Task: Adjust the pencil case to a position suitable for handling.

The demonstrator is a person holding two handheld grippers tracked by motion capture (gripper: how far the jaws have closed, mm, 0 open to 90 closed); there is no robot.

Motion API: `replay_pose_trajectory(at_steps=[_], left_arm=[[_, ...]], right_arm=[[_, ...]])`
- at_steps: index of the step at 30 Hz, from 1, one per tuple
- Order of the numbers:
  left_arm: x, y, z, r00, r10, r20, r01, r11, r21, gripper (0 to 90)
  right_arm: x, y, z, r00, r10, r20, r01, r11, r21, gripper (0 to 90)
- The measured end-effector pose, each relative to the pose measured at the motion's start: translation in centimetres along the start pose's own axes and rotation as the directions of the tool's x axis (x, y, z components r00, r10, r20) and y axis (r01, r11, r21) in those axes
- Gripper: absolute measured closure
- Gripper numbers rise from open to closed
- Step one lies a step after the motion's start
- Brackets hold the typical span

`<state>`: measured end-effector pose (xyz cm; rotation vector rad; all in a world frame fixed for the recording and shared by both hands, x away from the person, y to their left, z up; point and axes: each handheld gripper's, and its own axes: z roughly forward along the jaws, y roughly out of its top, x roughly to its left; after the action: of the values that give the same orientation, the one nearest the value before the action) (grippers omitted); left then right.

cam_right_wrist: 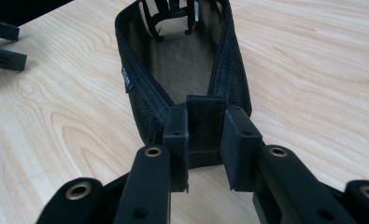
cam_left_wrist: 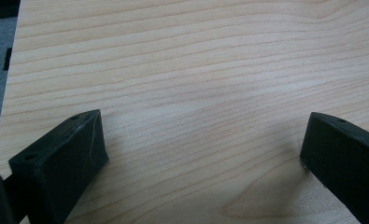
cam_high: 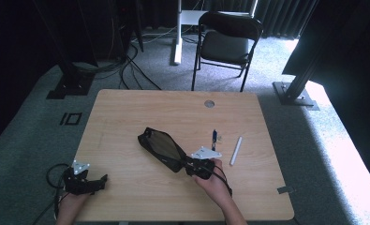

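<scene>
Right claw point(cam_right_wrist: 205, 140) pinches the end tab of the open black mesh zip pouch point(cam_high: 161, 146) at frame centre, left claw point(cam_high: 96, 182) spread and idle lower left, blue pen point(cam_high: 214, 138) and white stick point(cam_high: 236, 150) not yet packed, I'd judge.

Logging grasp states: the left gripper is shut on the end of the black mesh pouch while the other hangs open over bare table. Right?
Wrong side. The right gripper is shut on the black mesh pouch, as the right gripper view shows; the left gripper hangs open over bare table.
</scene>
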<state>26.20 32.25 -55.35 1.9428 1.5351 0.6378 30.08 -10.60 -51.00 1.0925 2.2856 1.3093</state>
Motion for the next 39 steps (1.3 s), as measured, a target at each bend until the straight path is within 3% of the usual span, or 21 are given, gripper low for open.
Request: replay_pose_trajectory(at_steps=[39], left_arm=[[0.0,0.0,0.0,1.0,0.0,0.0,0.0,1.0,0.0,0.5]], right_arm=[[-3.4,-5.3,-8.8,0.999,0.025,0.038,-0.026,0.999,0.038,73.3]])
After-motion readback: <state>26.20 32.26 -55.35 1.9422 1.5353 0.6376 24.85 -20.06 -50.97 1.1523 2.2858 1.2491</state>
